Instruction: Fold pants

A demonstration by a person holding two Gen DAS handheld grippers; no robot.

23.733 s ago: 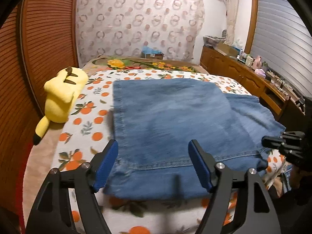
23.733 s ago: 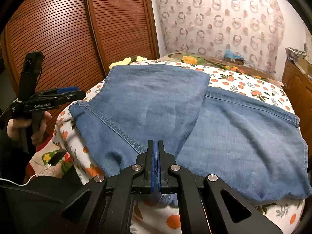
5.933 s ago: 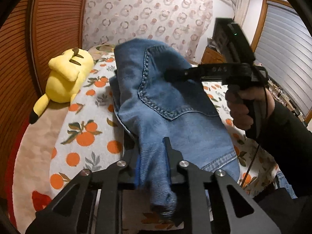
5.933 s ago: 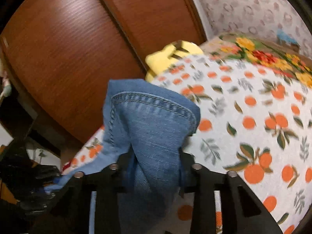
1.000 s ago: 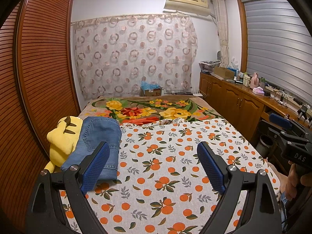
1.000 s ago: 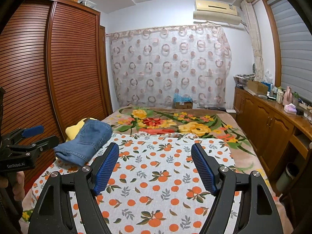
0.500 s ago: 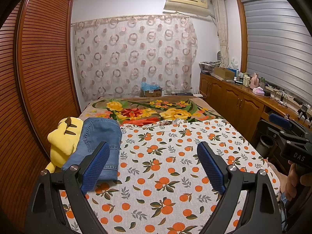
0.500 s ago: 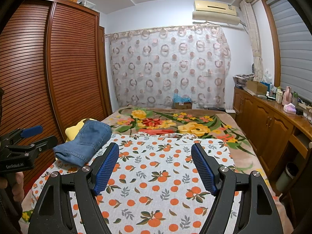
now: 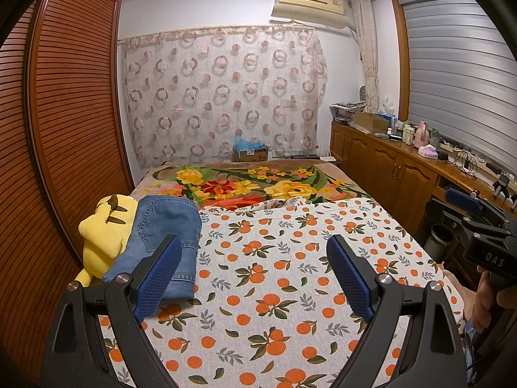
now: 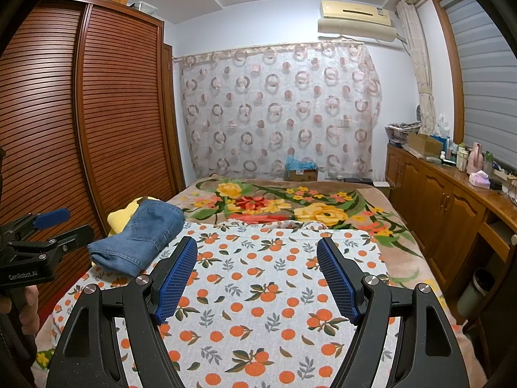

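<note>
Left wrist view: folded pants (image 9: 161,242) touch yellow plush (image 9: 103,229); left gripper (image 9: 255,278) and right gripper (image 10: 257,278) both spread, empty.

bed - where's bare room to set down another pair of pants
The orange-print sheet is bare from the folded jeans across to the bed's cabinet-side edge, and back to the floral blanket. The wardrobe side is crowded: the jeans lie against the yellow plush. Both grippers are open, holding nothing.
</note>
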